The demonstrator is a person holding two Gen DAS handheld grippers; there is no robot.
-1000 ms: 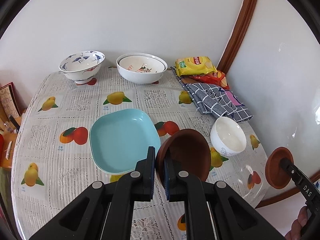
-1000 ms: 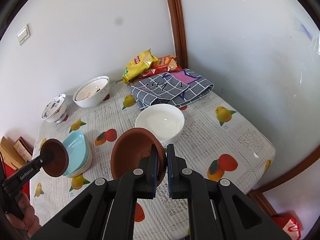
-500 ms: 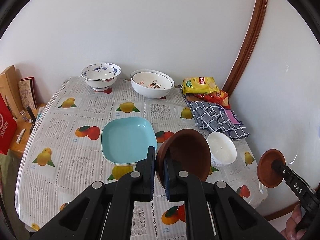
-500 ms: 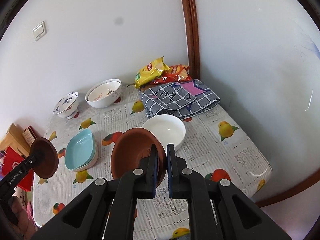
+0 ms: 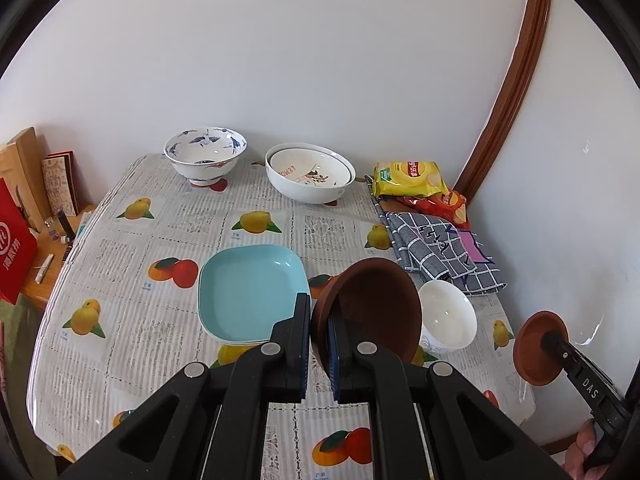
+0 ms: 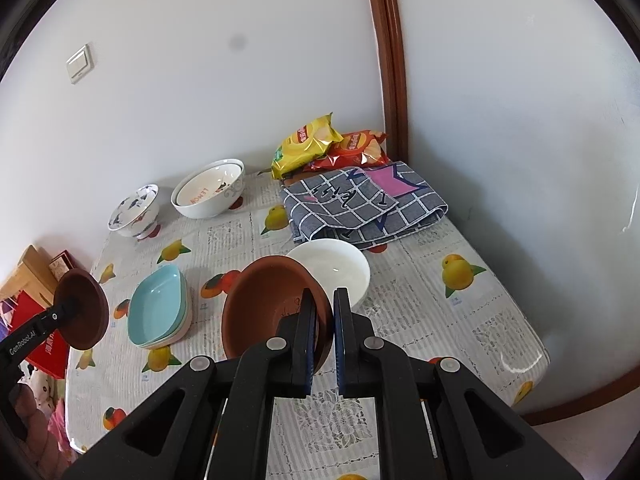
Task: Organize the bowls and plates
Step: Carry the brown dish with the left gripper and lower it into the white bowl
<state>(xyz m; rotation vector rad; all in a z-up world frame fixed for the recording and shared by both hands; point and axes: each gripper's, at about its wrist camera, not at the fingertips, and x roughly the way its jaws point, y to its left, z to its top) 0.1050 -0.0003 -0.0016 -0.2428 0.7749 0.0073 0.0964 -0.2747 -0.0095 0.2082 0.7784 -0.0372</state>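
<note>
My left gripper [image 5: 319,320] is shut on the rim of a dark brown bowl [image 5: 376,308], held tilted in the air above the table's near side. My right gripper [image 6: 324,304] is shut on the rim of a second brown bowl [image 6: 268,304], also lifted and tilted. Each view shows the other gripper's bowl off to the side [image 5: 540,348] [image 6: 84,314]. On the table lie a stack of light blue square plates [image 5: 250,292], a small white bowl [image 5: 448,320], a blue-patterned bowl [image 5: 205,156] and nested large white bowls [image 5: 310,178].
Yellow and red snack bags [image 5: 408,178] and a folded grey checked cloth [image 5: 440,252] fill the far right corner by the walls. A fruit-print tablecloth [image 5: 132,264] covers the table. A red bag and boxes [image 5: 16,248] stand off the left edge.
Both grippers have risen and pulled back from the table with their brown bowls still gripped, so the table looks smaller and more of the walls shows.
</note>
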